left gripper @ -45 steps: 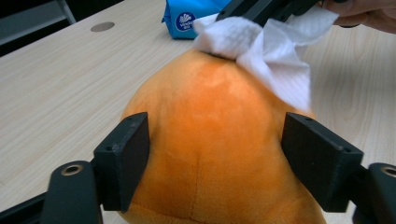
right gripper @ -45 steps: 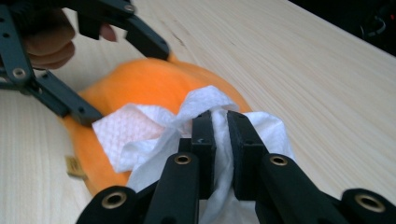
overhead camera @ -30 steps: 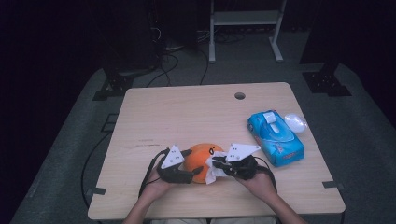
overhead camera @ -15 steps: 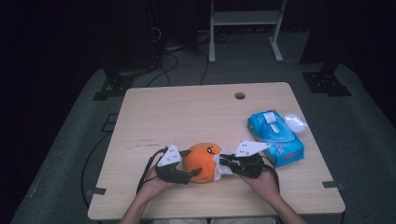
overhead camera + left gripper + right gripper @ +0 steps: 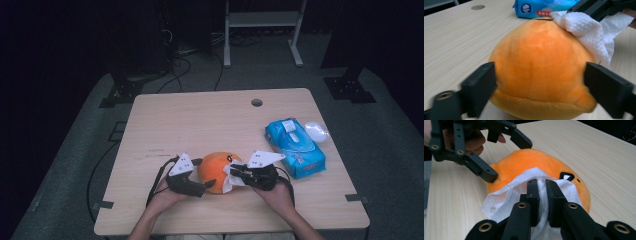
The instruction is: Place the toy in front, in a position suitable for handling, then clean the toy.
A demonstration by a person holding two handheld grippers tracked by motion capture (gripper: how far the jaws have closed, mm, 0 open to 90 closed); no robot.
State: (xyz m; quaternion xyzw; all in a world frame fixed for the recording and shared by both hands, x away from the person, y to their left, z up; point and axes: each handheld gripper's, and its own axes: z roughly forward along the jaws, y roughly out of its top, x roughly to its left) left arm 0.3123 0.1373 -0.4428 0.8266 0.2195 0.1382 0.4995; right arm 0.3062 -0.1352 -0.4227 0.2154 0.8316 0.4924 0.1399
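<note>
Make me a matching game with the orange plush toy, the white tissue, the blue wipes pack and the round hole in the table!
Things:
1. orange plush toy
2. white tissue
3. blue wipes pack
4. round hole

Places:
A. near the far edge of the table
B. pinched in the right gripper, pressed on the toy
C. between the two fingers of the left gripper
D. lying on the table's right side

Pairs: 1-C, 2-B, 3-D, 4-A
</note>
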